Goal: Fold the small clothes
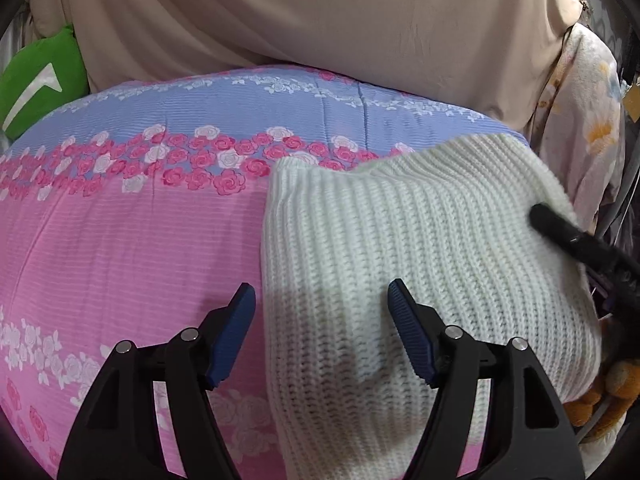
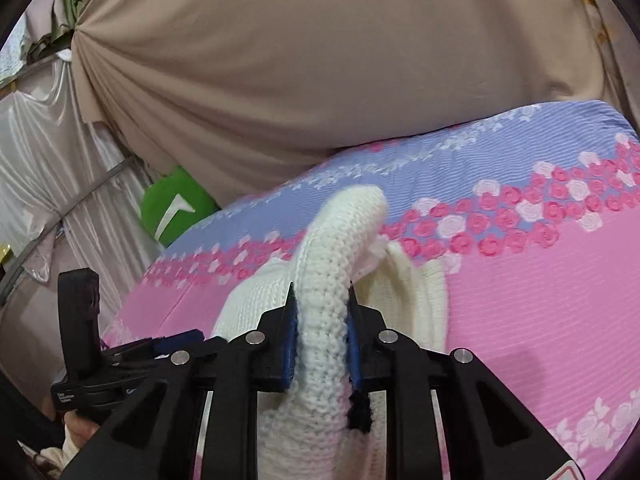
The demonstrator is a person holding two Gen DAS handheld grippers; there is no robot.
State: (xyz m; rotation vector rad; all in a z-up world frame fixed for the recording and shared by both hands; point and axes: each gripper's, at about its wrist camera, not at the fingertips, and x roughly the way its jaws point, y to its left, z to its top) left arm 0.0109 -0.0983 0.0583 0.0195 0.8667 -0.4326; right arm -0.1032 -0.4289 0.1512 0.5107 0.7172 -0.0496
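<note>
A cream ribbed knit garment [image 1: 384,248] lies on a pink and blue floral bedspread [image 1: 132,232]. My left gripper [image 1: 322,300] is open just above the garment's left edge, one finger over the bedspread, one over the knit. My right gripper [image 2: 322,312] is shut on a thick fold of the knit garment [image 2: 340,240], lifting it off the bedspread [image 2: 540,288]. In the left wrist view the right gripper's finger [image 1: 560,226] shows at the garment's right side. The left gripper also shows in the right wrist view [image 2: 176,340].
A beige draped cloth [image 1: 320,16] stands behind the bed. A green cushion [image 1: 36,80] sits at the far left corner. A floral quilt [image 1: 584,128] hangs at the right, with an orange plush thing [image 1: 608,400] below it.
</note>
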